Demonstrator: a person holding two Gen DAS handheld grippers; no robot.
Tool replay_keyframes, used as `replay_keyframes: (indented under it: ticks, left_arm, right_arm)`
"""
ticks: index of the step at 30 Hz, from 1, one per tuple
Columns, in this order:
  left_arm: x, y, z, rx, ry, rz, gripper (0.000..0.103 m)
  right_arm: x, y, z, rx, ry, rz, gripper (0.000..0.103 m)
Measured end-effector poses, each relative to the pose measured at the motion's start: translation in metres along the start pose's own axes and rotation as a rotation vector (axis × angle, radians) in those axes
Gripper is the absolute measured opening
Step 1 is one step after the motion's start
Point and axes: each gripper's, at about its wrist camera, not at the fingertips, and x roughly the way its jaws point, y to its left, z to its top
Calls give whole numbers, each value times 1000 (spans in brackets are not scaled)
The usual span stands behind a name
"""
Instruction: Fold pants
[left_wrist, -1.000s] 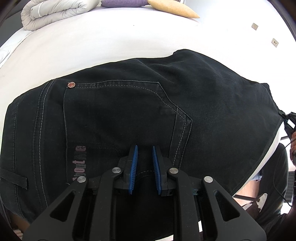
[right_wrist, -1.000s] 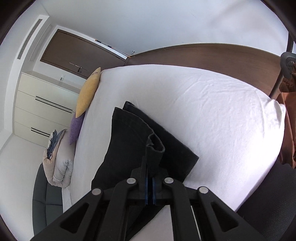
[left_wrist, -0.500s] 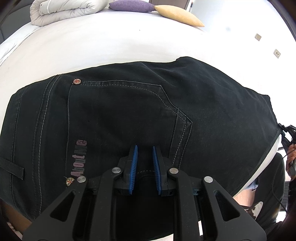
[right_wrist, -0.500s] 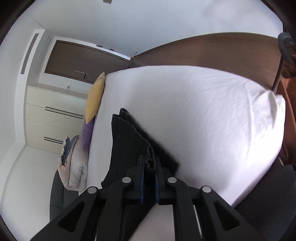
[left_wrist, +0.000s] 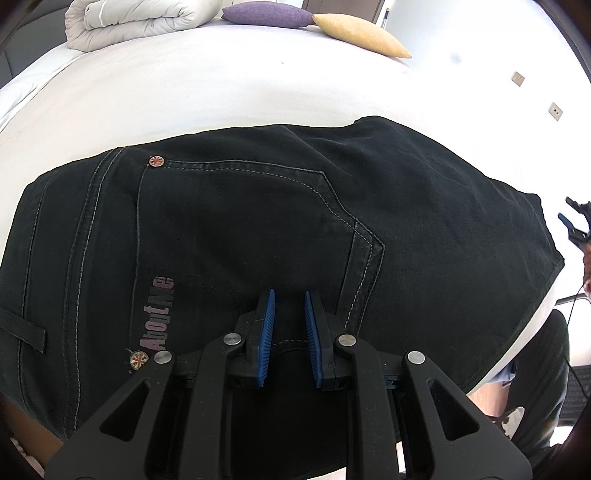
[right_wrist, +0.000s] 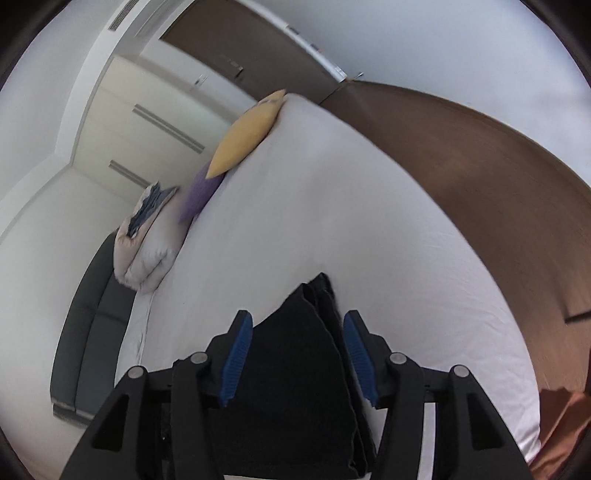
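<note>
Black denim pants (left_wrist: 280, 229) lie folded on the white bed (left_wrist: 207, 92), seat side up, with a stitched back pocket, two round rivets and a pale printed logo showing in the left wrist view. Judging by how they lie, the fold of the legs onto the seat is already made, and the step in hand looks like letting go and settling the bundle.

The left tongs (left_wrist: 289, 299) hover low over the pocket area with a moderate gap between the blue pads, gripping nothing; cloth fills the view from 9 o'clock round to 3 o'clock ahead of them.

The right tongs (right_wrist: 297, 328) are spread wide. The stacked end of the pants (right_wrist: 295, 373) sits between the pads and runs out toward 12 o'clock, apart from both pads as far as I can tell. In the left wrist view, these tongs show only as a sliver at 3 o'clock, just beyond the hem edge.

Next move, in my judgement: either smooth the top layer flat, or take the layered end cleanly, catching all layers together, and carry it across for one more fold without dragging the lower layers askew.
</note>
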Motion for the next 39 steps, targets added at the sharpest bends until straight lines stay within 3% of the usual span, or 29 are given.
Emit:
replay_keyframes:
  ticks: [4, 9, 18, 21, 24, 30, 35, 37, 39]
  left_arm:
    - [1, -2, 2, 0, 4, 2, 16]
    - [2, -4, 4, -2, 0, 1, 16]
    - [2, -2, 1, -7, -7, -2, 16]
    - [1, -1, 0, -9, -9, -2, 16]
    - [1, -2, 0, -9, -10, 2, 16]
    - [-2, -2, -2, -17, -27, 3, 16]
    - [-8, 2, -7, -66, -67, -4, 16]
    - [-10, 4, -7, -101, -82, -10, 16]
    - [-12, 6, -8, -130, -92, -18, 16]
  right_arm:
    - [28, -2, 18, -21, 38, 39, 53]
    - [53, -12, 23, -47, 102, -13, 41]
    - [72, -11, 11, -149, 181, -77, 37]
    - [75, -9, 9, -188, 195, -112, 31]
    - [78, -6, 9, -221, 204, -154, 10]
    - [77, 8, 3, -274, 120, -282, 2]
    - [71, 1, 2, -227, 36, -342, 1]
    - [68, -1, 3, -222, -2, -406, 0]
    - [60, -14, 9, -164, -34, -406, 0]
